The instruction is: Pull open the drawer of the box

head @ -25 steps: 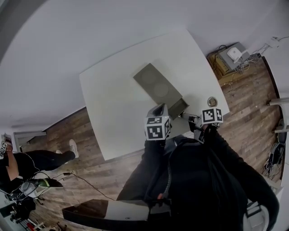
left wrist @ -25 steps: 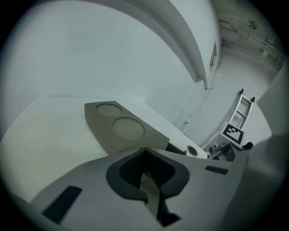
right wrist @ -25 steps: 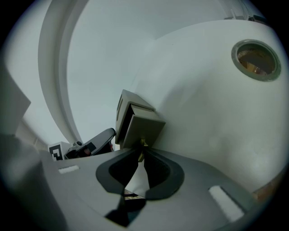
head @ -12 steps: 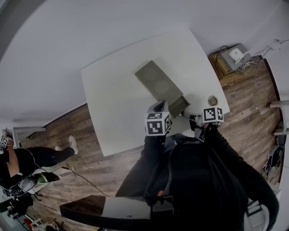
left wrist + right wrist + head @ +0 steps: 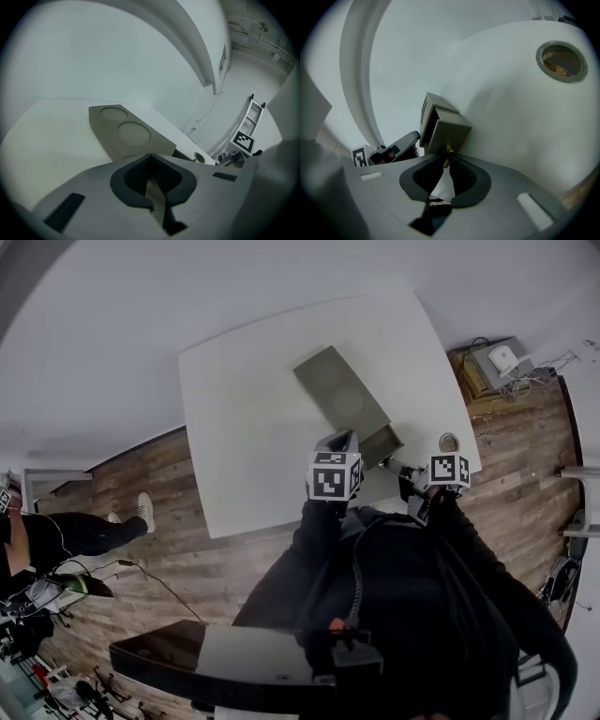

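right tongs [image 5: 447,154]: pinched on drawer [image 5: 451,127] knob [image 5: 448,148]; pull straight, level.
left tongs [image 5: 151,164]: closed, empty; brace box [image 5: 124,138].

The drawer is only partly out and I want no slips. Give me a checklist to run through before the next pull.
1. Right gripper shut on the drawer's tab: ok.
2. Drawer already started out of the box: ok, partly open.
3. Left gripper shut and empty: ok.
4. Left gripper bracing the box: cannot tell; it sits at the box's near end, but contact does not show.
5. Ring in the table off the drawer's path: ok, it lies to the side.
6. Pull in line with the drawer: ok, the right gripper faces the drawer front squarely.
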`<state>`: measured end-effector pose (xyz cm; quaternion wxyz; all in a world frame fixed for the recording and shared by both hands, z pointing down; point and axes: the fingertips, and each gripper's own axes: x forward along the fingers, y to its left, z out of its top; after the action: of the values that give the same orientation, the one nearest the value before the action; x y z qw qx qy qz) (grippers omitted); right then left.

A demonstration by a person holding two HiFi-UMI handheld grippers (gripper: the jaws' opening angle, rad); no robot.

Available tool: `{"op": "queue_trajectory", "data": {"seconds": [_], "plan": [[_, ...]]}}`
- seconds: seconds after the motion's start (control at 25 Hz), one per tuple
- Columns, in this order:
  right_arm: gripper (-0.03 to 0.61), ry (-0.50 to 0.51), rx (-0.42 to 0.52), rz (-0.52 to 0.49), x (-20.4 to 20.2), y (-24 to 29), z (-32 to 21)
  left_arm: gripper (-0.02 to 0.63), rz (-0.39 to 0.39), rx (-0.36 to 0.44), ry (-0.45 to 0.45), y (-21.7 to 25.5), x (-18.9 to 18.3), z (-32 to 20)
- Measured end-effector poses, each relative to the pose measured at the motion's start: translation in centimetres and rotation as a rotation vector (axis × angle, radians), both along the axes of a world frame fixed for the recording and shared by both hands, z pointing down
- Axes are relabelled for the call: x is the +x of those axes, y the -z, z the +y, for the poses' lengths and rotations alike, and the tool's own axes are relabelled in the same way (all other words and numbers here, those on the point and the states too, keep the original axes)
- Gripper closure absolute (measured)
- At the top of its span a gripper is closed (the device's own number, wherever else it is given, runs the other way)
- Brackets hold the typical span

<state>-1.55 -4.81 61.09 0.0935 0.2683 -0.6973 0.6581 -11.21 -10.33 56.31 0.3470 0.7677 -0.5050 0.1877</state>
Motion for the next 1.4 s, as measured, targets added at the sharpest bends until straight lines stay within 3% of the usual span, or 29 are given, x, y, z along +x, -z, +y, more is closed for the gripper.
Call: {"op": "queue_trajectory", "data": {"seconds": [1.4], "plan": [[0.537, -0.022, -0.002, -0.001, 1.1, 0.1, 0.6, 0.615, 0.015, -0.009, 0.003, 0.2, 0.3, -0.5]]}}
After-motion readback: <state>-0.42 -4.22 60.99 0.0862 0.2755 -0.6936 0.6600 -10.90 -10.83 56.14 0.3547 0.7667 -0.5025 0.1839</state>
